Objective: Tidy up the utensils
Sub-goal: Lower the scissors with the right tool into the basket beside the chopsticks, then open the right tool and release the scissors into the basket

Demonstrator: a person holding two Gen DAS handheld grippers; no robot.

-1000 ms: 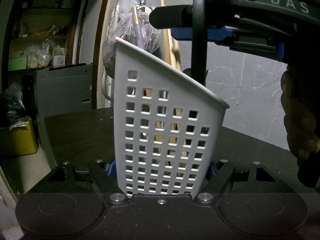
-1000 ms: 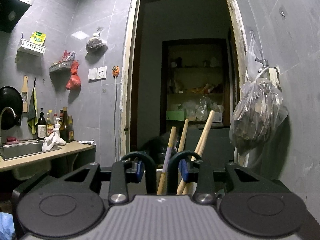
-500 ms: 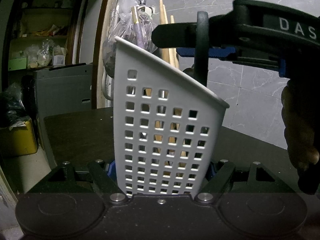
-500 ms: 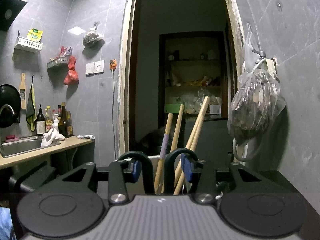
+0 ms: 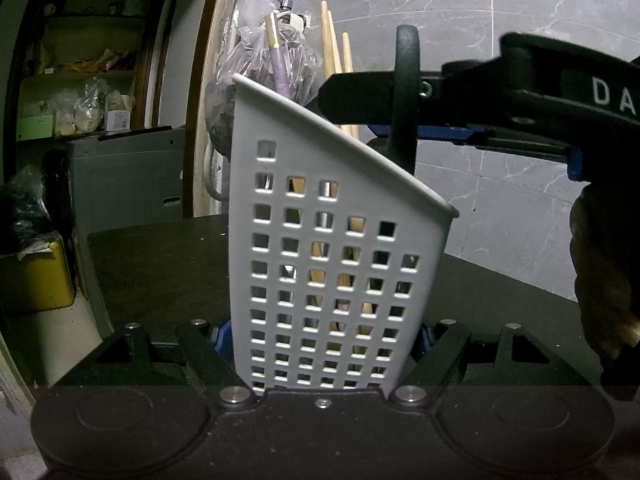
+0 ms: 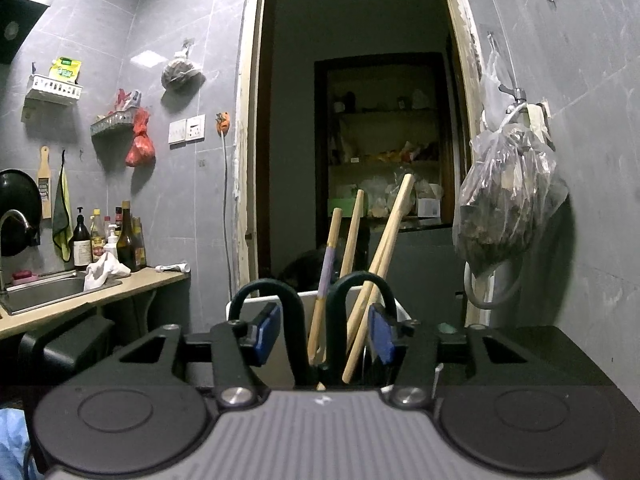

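The left gripper (image 5: 324, 344) has its jaws clenched on the lower sides of a white plastic utensil holder (image 5: 336, 240), a tall, flat-walled caddy with a slanted top rim and a grid of small square holes. It stands on a dark, matte worktop (image 5: 160, 264) against a grey marble-veined tiled wall (image 5: 500, 12). Inside it stand round, smooth wooden chopsticks (image 6: 390, 232), leaning at different angles, and one chopstick with a lilac-wrapped handle (image 6: 327, 264) and a pale tip. The right gripper (image 6: 324, 332), black with blue pads and arched finger guards, hovers level over the holder's open top; its jaws are opening, and the chopstick shafts rise through the gap between the pads without being pressed. A crinkled clear plastic bag (image 6: 504, 200) of dark contents hangs from a wall hook beside the doorway.
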